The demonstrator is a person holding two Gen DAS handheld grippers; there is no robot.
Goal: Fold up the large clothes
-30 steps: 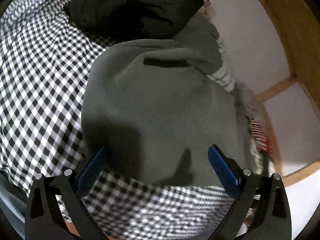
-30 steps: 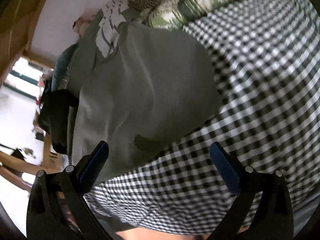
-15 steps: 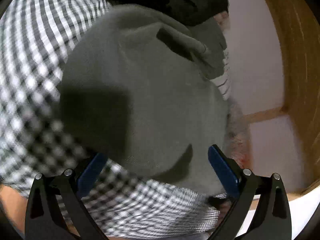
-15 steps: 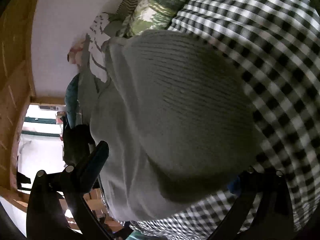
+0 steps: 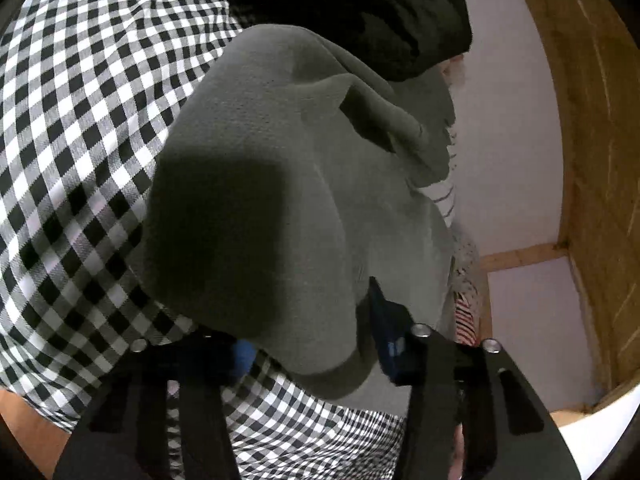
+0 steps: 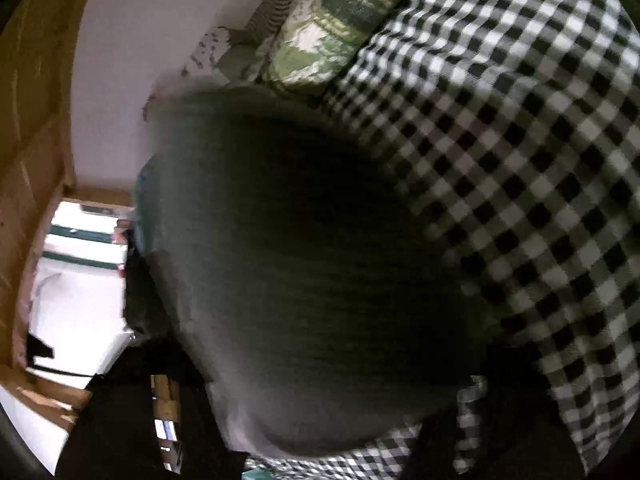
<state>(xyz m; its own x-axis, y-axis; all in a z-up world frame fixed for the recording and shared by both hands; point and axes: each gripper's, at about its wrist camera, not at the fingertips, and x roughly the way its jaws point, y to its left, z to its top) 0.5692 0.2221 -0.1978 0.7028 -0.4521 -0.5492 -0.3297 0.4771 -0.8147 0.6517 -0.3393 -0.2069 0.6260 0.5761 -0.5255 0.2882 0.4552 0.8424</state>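
Both grippers, left gripper [image 5: 316, 344] and right gripper [image 6: 320, 432], have just closed their jaws on the near hem of a grey-green knitted garment [image 5: 288, 184] lying on a black-and-white checked bedspread [image 5: 80, 128]; a shallow bite could slip when lifted.

Grey-green garment [image 5: 280, 184], plain knit, between the blue pads [image 5: 386, 332]. Black-and-white checked cover [image 5: 80, 128] beneath and to either side of them. Plain black cloth [image 5: 360, 12] beyond the fingers. Pillow [image 6: 332, 20] further off appears green-and-cream patterned; view blurred.
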